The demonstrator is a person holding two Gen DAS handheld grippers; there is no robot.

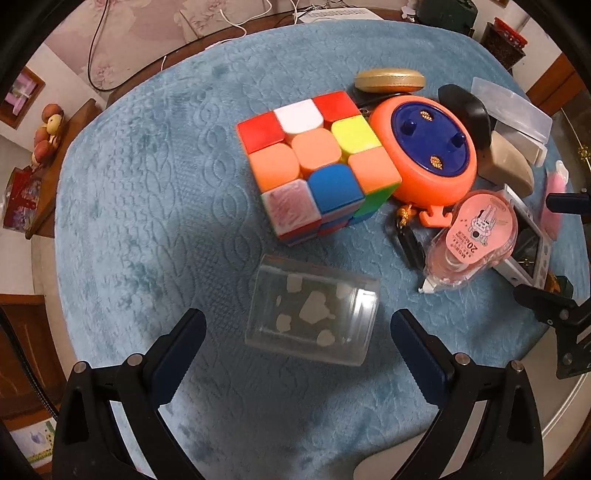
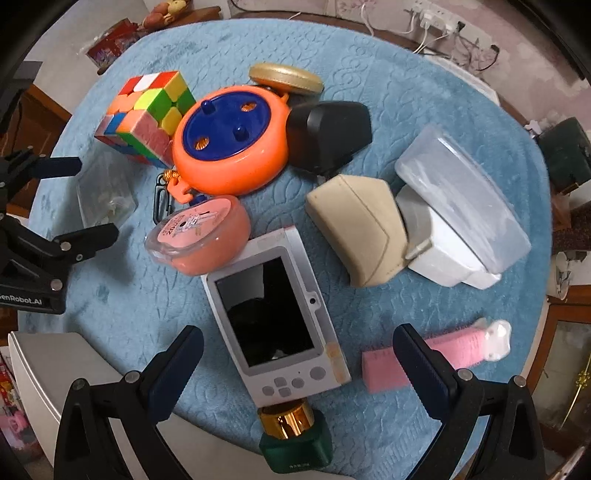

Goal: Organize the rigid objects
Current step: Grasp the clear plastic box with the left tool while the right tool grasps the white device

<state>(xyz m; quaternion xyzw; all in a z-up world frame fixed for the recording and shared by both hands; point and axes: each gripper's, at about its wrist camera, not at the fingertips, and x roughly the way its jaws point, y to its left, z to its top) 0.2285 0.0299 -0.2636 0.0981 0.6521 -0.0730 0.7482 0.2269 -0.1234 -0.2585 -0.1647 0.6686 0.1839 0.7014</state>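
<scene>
A white power strip (image 2: 434,16) with plugged cables is seen far right; a red printed box (image 2: 110,46) far left, beyond the blue quilted cloth-covered counter (image 2: 369,48).

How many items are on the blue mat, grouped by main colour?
Orange/pink: 3, round orange toy, tape dispenser, pink comb
Multicolour: 1, puzzle cube
Clear/white: 3, clear box, frosted case, handheld device
Black: 1, black block
Beige/gold: 2, beige block, gold disc
Green: 1, green bottle
Total: 11
</scene>
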